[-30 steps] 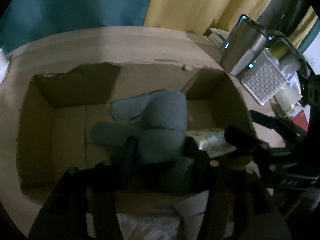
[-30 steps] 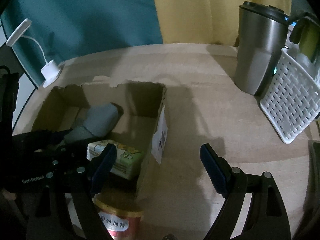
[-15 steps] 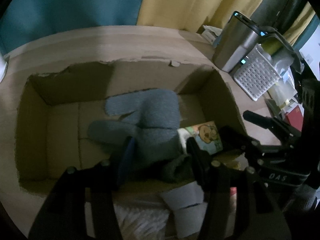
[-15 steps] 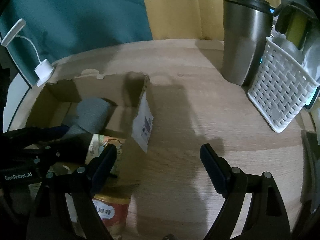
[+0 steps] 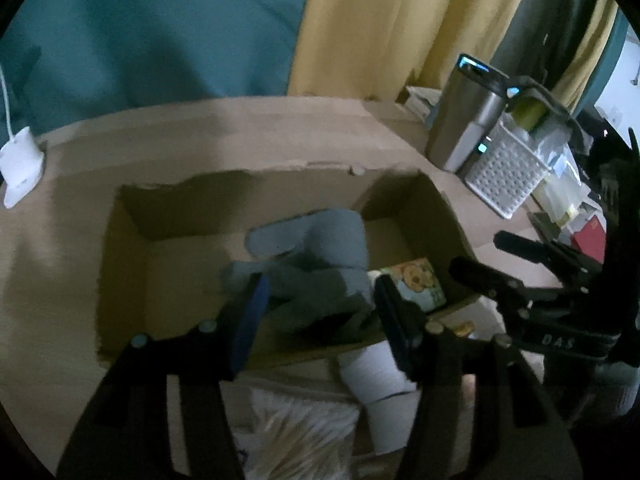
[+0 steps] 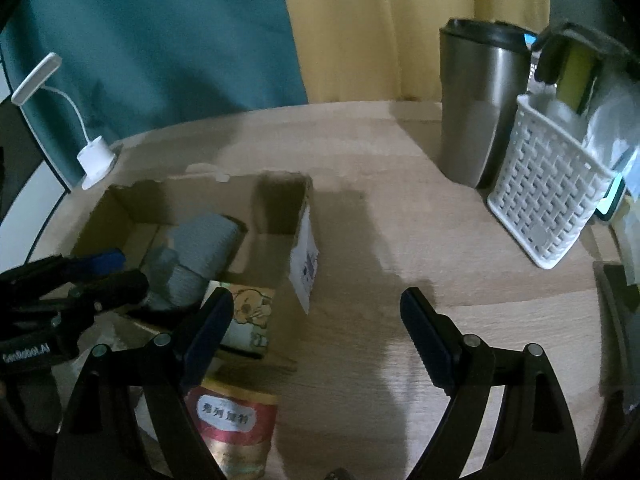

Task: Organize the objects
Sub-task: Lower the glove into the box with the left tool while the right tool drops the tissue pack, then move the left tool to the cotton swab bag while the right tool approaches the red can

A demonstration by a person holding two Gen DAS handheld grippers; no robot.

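An open cardboard box (image 5: 124, 264) (image 6: 280, 200) lies on the wooden table. In it are grey socks (image 5: 320, 256) (image 6: 200, 252) and a small carton with a cartoon bear (image 5: 420, 284) (image 6: 250, 312). My left gripper (image 5: 320, 308) is open, hovering above the socks at the box's near wall; it also shows in the right wrist view (image 6: 108, 270). My right gripper (image 6: 316, 316) is open and empty over bare table, right of the box. A red and gold packet (image 6: 232, 424) lies under its left finger.
A steel tumbler (image 6: 480, 108) and a white lattice basket (image 6: 548, 196) stand at the back right. A small white lamp (image 6: 94, 156) stands at the back left. A white roll (image 5: 376, 372) and a pale fluffy item (image 5: 296, 432) lie before the box.
Both grippers have drawn back and up from the box. The left gripper has lifted off the socks, which stay in the box. The bear carton now shows beside the socks.
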